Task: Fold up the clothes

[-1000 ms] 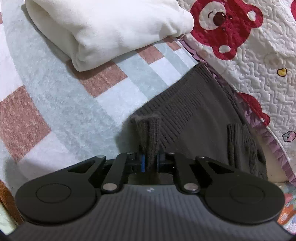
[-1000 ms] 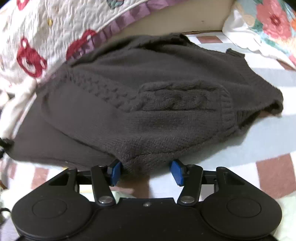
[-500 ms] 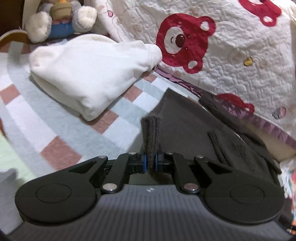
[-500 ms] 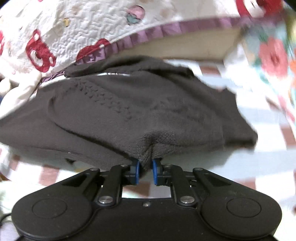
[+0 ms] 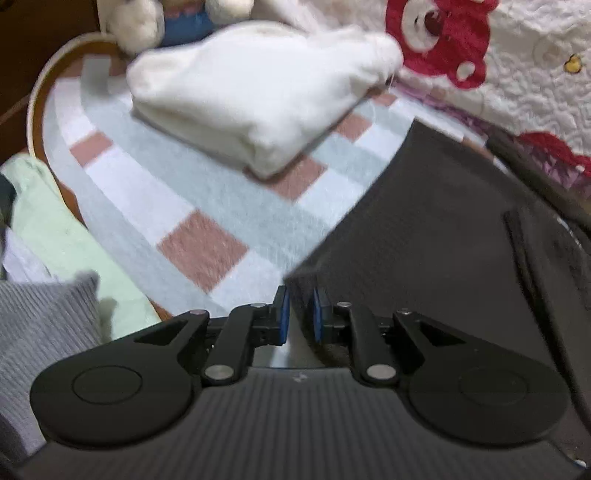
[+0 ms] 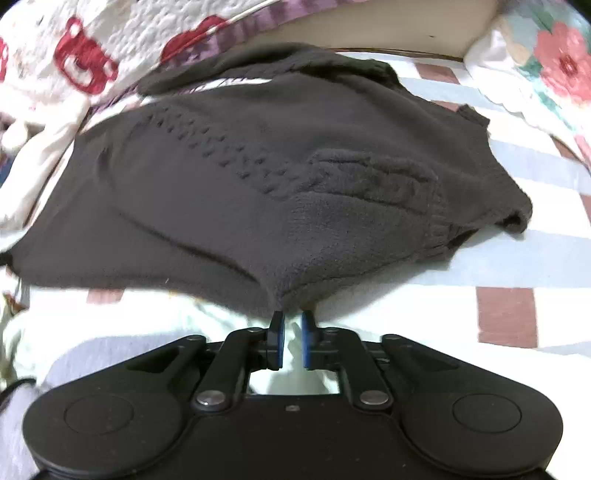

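Left wrist view: I see left gripper [image 5: 298, 314] fingers pinching the dark sweater [image 5: 443, 229] corner. Right gripper [image 6: 291, 334] fingers clamp its hem [image 6: 295, 295]; folded white garment [image 5: 255, 96] beyond.

Checked blanket [image 5: 207, 254] in pale blue, white and dusty pink, spread over a bed. Behind it, white quilt [image 5: 535, 85] with red bears and a purple ruffled edge. Floral cushion [image 6: 546, 59] at one corner; plush toy [image 5: 166, 18] at another.
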The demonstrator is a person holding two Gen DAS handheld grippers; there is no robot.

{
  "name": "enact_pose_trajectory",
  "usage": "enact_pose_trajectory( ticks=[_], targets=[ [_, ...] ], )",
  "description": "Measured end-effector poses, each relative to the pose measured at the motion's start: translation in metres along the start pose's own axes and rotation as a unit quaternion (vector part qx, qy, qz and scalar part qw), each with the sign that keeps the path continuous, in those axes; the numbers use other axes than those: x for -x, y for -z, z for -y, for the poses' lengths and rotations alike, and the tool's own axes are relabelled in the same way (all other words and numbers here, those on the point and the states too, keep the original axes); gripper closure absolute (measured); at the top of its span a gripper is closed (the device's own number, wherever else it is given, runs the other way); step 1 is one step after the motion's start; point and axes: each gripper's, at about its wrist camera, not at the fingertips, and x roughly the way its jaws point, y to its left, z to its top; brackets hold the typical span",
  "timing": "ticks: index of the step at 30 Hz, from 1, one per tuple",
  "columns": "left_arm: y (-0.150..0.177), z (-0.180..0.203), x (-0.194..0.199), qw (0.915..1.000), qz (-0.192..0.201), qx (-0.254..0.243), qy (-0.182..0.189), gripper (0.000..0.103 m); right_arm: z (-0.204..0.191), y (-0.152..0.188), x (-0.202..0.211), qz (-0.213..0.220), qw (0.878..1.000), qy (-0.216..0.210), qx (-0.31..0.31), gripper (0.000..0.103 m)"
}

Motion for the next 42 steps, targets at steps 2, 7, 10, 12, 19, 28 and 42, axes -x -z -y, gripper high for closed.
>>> enact_pose_trajectory(
  ticks=[2,7,10,12,19,28,42],
  targets=[
    [-0.003,0.009,0.008,0.9999,0.003,-0.007,0.011,0.084,-0.001,0.0,0.01,-0.012,1.0,-0.024,-0.012,0.08],
    [0.0,0.042,0.032,0.9925,0.002,0.001,0.122,0.072,0.008,-0.041,0.034,-0.046,0.992,-0.093,-0.075,0.064],
    [0.014,0.075,0.043,0.9844,0.018,-0.042,0.17,0.071,0.001,-0.085,0.051,-0.022,0.993,-0.095,-0.062,0.063],
    [0.029,0.097,0.047,0.9781,0.022,-0.072,0.194,0.074,-0.007,-0.116,0.06,-0.01,0.993,-0.097,-0.061,0.054],
    [0.066,0.149,0.038,0.9585,-0.011,-0.116,0.26,0.074,-0.07,-0.199,0.011,-0.1,0.994,-0.04,0.035,0.052],
    [-0.015,0.221,-0.062,0.9419,-0.074,-0.094,0.314,0.05,-0.045,-0.224,-0.062,0.005,0.968,0.073,0.241,0.099],
    [-0.103,0.259,-0.257,0.9556,-0.101,0.027,0.275,0.042,0.059,-0.222,-0.107,0.046,0.973,0.115,0.195,0.072]
  ],
)
